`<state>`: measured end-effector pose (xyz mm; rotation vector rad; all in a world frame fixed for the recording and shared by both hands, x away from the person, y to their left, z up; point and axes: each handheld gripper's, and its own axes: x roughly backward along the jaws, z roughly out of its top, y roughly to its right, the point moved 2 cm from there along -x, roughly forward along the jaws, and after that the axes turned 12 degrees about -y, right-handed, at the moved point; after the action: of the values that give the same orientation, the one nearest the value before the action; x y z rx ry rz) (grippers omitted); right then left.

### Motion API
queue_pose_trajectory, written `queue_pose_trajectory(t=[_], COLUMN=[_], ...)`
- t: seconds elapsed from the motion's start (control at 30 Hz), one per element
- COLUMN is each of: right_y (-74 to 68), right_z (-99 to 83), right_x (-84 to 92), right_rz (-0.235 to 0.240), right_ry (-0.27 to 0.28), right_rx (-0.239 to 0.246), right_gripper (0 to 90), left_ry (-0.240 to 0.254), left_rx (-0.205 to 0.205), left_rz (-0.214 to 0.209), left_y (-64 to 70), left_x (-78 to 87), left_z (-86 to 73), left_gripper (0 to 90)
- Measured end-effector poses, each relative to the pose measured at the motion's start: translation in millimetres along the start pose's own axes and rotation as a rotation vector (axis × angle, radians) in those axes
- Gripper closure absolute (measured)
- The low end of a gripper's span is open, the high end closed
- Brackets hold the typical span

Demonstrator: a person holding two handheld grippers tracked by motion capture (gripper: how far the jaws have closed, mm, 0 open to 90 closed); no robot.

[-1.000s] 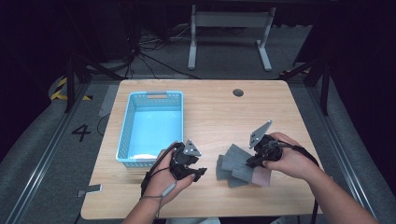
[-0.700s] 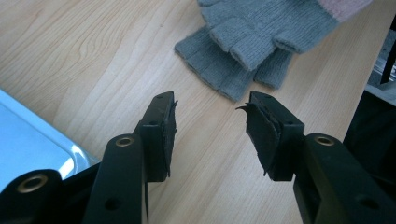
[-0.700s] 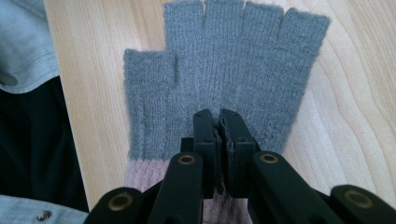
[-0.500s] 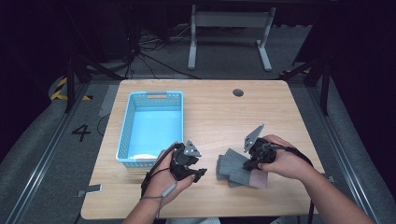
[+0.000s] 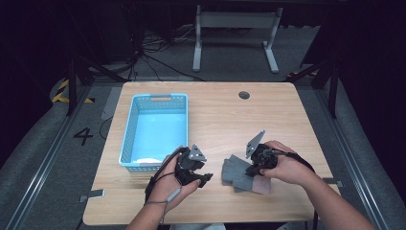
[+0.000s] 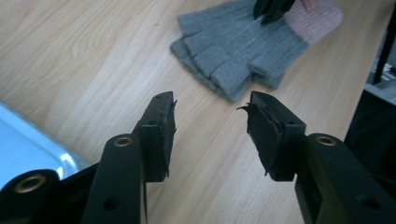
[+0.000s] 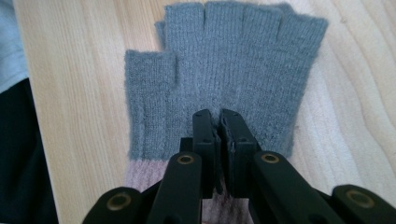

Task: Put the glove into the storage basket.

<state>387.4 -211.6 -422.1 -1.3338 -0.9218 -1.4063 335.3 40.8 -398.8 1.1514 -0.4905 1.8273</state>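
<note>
Grey glove's [image 7: 224, 79] pink cuff [image 6: 313, 16] beside basket [image 5: 158, 98]

We see bare wood across the far half of the bench [image 5: 268, 112], broken by one small dark grommet hole [image 5: 244, 95] near the far edge. On the left the blue basket [image 5: 154, 128] stands with raised lattice walls, and our left tool [image 5: 201, 178] sits just beside its near right corner. A strip of open wood lies between that tool and the grey fingerless gloves [image 5: 239, 173]. Our right tool [image 5: 250, 171] is down on the gloves, so passage there is blocked.
</note>
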Motion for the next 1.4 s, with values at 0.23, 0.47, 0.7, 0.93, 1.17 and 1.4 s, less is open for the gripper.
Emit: queue_pose_trajectory(t=[0.23,0.47,0.7,0.93,1.17,1.4], right_y=[0.3,-0.5,-2.2,-4.6,-7.5,-5.1], right_z=[-4.3,-15.5,-39.3,-68.0,-90.3,-107.1], right_x=[-3.0,6.4,20.1,30.2,25.5,18.6], right_rz=[0.012,0.034,0.004,-0.028,-0.053,-0.065], right_ry=[0.039,0.157,0.239,0.308,0.298,0.273], right_rx=[-0.019,-0.089,-0.155,-0.233,-0.289,-0.332], right_gripper=[80.0,72.0,69.7,70.1,69.8,69.5], left_ry=[0.016,-0.025,-0.083,-0.117,-0.12,-0.137], left_rx=[0.017,0.002,-0.049,-0.079,-0.092,-0.092], left_rz=[-0.002,-0.004,-0.035,-0.047,-0.058,-0.06], left_y=[-2.6,1.0,6.4,10.7,15.3,15.4], left_x=[-1.7,-5.9,-10.3,-19.5,-32.6,-48.1], left_z=[-0.9,-0.7,-1.3,0.7,5.3,10.1], left_gripper=[54.9,59.4,76.0,78.6,77.3,75.6])
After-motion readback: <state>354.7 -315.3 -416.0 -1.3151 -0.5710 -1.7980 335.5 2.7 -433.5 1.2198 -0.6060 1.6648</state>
